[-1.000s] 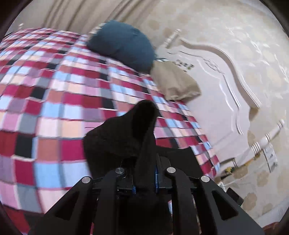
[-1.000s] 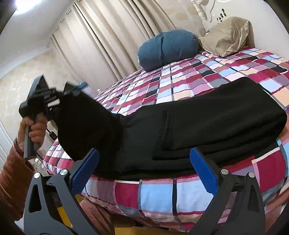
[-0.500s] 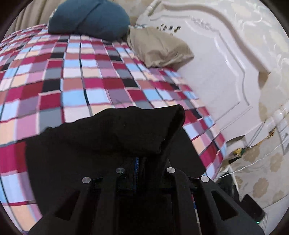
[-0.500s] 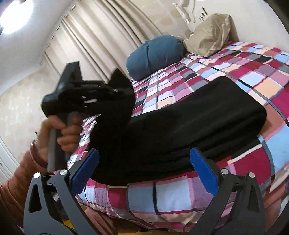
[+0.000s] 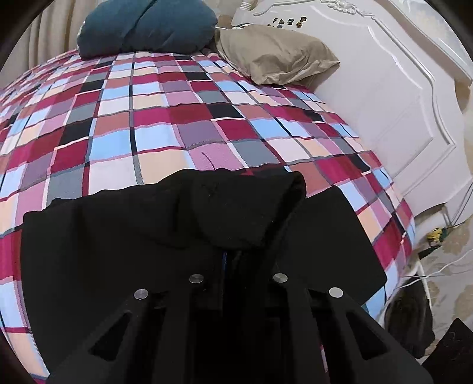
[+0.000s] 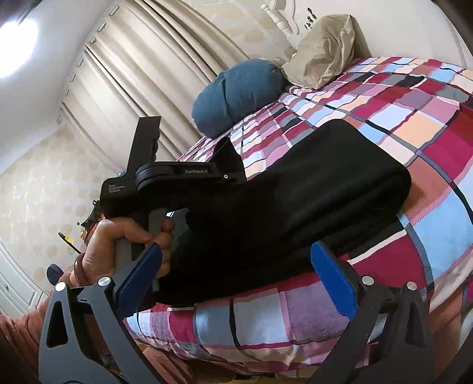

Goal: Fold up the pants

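Black pants (image 6: 310, 192) lie partly folded on a plaid bedspread (image 6: 399, 112) near the bed's edge. My left gripper (image 5: 236, 263) is shut on one end of the pants (image 5: 183, 224) and holds that end over the rest of the garment. In the right wrist view the left gripper (image 6: 233, 174) shows with cloth hanging from it, held by a hand. My right gripper (image 6: 236, 265) is open and empty, its blue pads (image 6: 334, 280) just in front of the pants at the bed's edge.
A blue cushion (image 5: 147, 26) and a tan pillow (image 5: 275, 56) lie at the head of the bed by the white headboard (image 5: 399, 103). Beige curtains (image 6: 133, 88) hang behind. Cables (image 5: 428, 271) lie on the floor beside the bed.
My left gripper has carried the pants' end up and across over the garment toward the headboard side. My right gripper stayed open at the bed's edge and tilted.
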`<state>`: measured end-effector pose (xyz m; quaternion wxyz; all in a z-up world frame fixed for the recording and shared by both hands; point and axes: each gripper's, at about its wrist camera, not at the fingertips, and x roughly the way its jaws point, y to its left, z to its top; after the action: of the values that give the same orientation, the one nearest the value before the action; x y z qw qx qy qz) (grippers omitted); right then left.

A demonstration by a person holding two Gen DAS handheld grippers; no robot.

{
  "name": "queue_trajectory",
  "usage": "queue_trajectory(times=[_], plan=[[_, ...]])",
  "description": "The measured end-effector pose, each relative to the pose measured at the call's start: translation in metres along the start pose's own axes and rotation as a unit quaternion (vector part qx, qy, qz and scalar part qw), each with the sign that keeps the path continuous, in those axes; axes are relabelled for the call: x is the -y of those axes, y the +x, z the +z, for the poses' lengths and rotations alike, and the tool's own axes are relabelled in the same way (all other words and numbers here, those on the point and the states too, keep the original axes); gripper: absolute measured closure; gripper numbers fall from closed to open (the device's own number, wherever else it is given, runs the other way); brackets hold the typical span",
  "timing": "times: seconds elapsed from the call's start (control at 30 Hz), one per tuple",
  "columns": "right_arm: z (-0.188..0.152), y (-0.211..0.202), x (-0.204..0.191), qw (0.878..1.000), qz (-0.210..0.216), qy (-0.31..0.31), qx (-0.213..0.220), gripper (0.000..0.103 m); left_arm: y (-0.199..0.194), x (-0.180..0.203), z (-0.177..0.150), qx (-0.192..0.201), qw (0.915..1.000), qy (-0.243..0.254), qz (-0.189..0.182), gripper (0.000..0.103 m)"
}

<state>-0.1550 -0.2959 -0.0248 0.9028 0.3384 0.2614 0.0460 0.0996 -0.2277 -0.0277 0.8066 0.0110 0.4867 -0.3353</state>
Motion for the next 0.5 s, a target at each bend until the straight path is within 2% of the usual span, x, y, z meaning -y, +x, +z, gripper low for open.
queue_trajectory(times=[0.1, 0.27, 0.33, 0.47, 0.5], plan=[[-0.001, -0.003, 0.000, 1.000, -0.002, 0.002, 0.001, 0.002, -0.001, 0.005, 0.000, 0.003, 0.9999, 0.003, 0.011, 0.088], [0.001, -0.007, -0.001, 1.000, -0.007, -0.002, 0.005, 0.002, -0.002, 0.012, -0.002, 0.008, 0.9999, 0.003, 0.009, 0.081], [0.002, -0.009, 0.000, 1.000, -0.010, -0.001, 0.007, 0.002, -0.002, 0.017, -0.003, 0.010, 0.9998, 0.006, 0.015, 0.072], [0.002, -0.012, 0.000, 1.000, -0.017, 0.000, 0.009, 0.002, -0.003, 0.025, -0.004, 0.017, 0.9998, 0.003, 0.004, 0.062], [0.002, -0.013, 0.000, 1.000, -0.017, 0.000, 0.009, 0.002, -0.004, 0.027, -0.004, 0.020, 0.9998, 0.004, 0.007, 0.054]])
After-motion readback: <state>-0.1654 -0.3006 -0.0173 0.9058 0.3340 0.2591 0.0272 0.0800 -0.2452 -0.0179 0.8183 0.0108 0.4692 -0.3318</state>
